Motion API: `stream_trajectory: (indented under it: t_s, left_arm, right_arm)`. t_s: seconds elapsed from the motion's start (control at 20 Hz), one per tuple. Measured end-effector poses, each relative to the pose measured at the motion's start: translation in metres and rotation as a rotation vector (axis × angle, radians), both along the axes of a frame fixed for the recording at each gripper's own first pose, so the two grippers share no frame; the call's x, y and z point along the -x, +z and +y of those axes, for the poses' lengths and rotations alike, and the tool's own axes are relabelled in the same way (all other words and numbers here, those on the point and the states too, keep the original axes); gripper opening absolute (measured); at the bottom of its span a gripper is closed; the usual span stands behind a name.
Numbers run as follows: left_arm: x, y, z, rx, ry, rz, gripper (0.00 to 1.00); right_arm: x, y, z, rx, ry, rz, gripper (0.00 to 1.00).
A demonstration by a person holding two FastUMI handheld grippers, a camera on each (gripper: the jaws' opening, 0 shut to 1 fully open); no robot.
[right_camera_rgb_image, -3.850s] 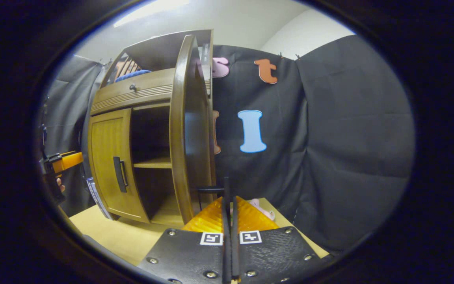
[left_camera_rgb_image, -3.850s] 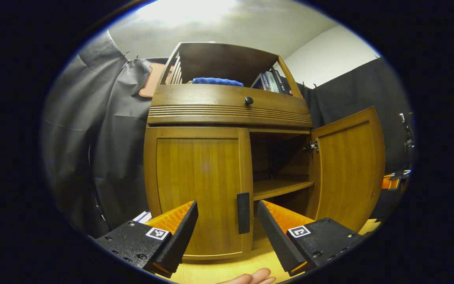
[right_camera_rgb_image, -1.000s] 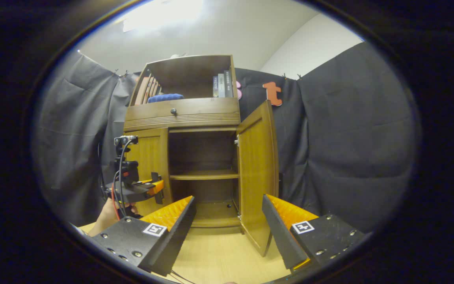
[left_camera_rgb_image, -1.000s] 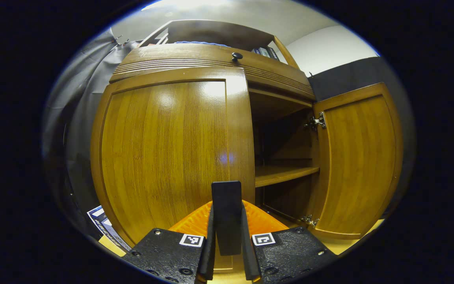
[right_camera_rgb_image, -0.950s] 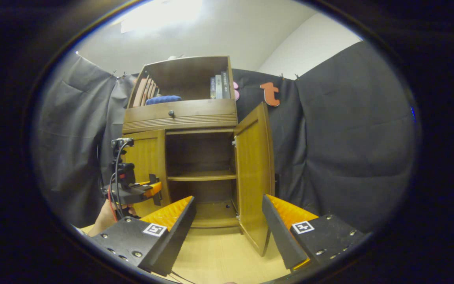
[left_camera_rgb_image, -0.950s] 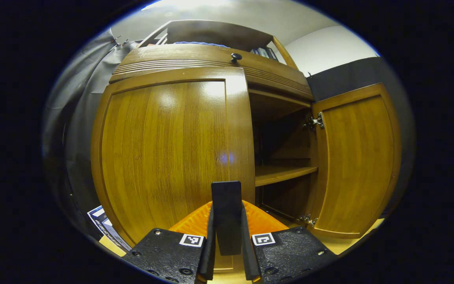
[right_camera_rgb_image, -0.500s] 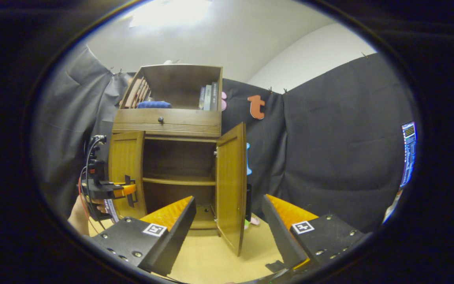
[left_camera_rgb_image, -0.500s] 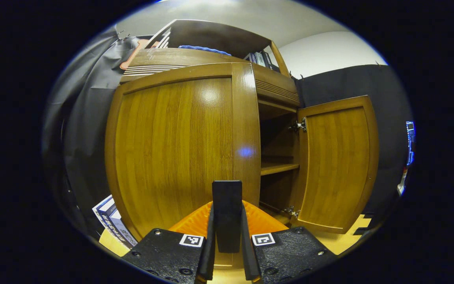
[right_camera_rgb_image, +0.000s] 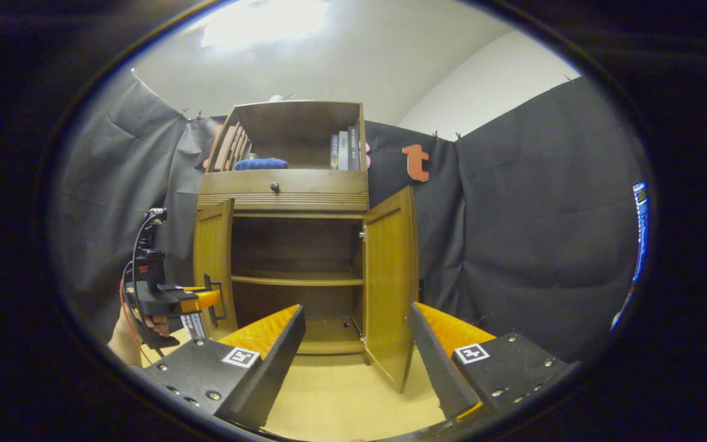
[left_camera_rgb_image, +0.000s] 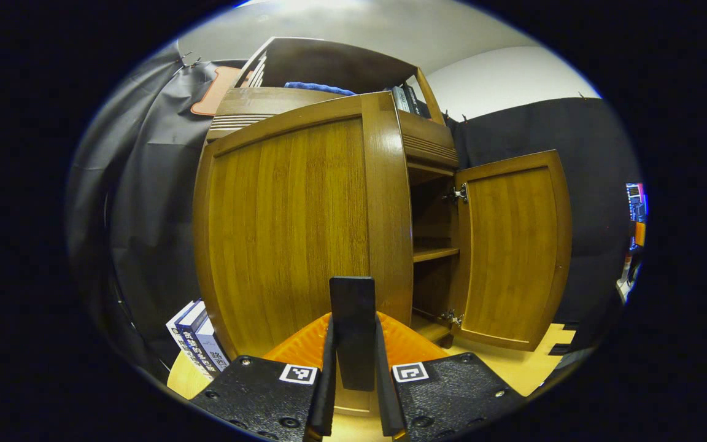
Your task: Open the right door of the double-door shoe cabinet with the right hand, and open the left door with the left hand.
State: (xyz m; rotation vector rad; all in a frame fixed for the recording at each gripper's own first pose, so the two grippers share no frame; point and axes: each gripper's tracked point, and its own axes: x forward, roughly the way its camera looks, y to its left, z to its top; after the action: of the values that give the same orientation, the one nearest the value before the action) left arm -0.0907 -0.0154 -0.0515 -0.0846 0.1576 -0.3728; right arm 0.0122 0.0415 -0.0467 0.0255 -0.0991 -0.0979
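The wooden shoe cabinet [right_camera_rgb_image: 283, 184] stands on a light table. In the left gripper view, my left gripper [left_camera_rgb_image: 353, 344] is shut on the black handle [left_camera_rgb_image: 353, 301] of the left door [left_camera_rgb_image: 292, 227], which is swung partly out from the cabinet front. The right door [left_camera_rgb_image: 513, 252] stands wide open and shows the inner shelf [left_camera_rgb_image: 434, 253]. In the right gripper view, my right gripper [right_camera_rgb_image: 355, 313] is open and holds nothing, back from the cabinet. From there I see the left gripper [right_camera_rgb_image: 197, 301], the left door [right_camera_rgb_image: 213, 258] and the right door [right_camera_rgb_image: 390, 282].
Several books [left_camera_rgb_image: 197, 341] lean by the cabinet's lower left corner. A blue cloth [right_camera_rgb_image: 260, 164] and books [right_camera_rgb_image: 344, 147] sit in the top shelf above a drawer knob [right_camera_rgb_image: 274, 186]. A hand [right_camera_rgb_image: 126, 337] holds the left gripper. The bare table top [right_camera_rgb_image: 341, 405] lies before the cabinet.
The left door has swung further out with my left gripper shut on its handle. My right gripper, shut at the right door 3.9 s ago, is open and drawn back.
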Motion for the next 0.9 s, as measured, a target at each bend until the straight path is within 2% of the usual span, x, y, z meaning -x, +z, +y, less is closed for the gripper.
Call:
stream_trajectory:
  t_s: [0.05,0.1,0.25,0.3,0.35,0.65,0.7,0.75,0.9]
  left_arm:
    - [0.003,0.001,0.003,-0.005,-0.007,0.002,0.32]
    - [0.007,0.002,0.007,-0.009,-0.013,0.002,0.31]
    - [0.017,0.003,0.017,-0.01,-0.02,0.018,0.3]
    - [0.021,0.003,0.021,-0.007,-0.019,0.021,0.32]
    - [0.023,0.004,0.026,-0.004,-0.015,0.021,0.31]
    - [0.043,0.009,0.054,0.012,0.053,0.019,0.3]
    - [0.046,0.01,0.058,0.009,0.062,0.018,0.29]
    - [0.047,0.009,0.061,0.003,0.068,0.018,0.29]
    - [0.052,0.01,0.072,0.001,0.101,0.017,0.28]
  right_arm:
    - [-0.002,0.0,0.004,0.0,0.009,0.0,0.96]
    - [-0.003,-0.001,0.008,0.005,0.012,0.001,1.0]
    - [-0.006,-0.007,0.01,0.028,-0.003,0.011,0.99]
    - [-0.006,-0.007,0.01,0.028,-0.01,0.006,0.96]
    - [-0.006,-0.004,0.011,0.019,-0.012,-0.009,1.0]
    - [-0.012,-0.005,0.019,-0.015,0.011,-0.037,0.99]
    - [-0.013,-0.005,0.019,-0.018,0.01,-0.038,0.96]
    - [-0.013,-0.009,0.018,-0.025,0.015,-0.035,1.0]
    - [-0.017,-0.017,0.019,-0.037,0.022,-0.017,0.99]
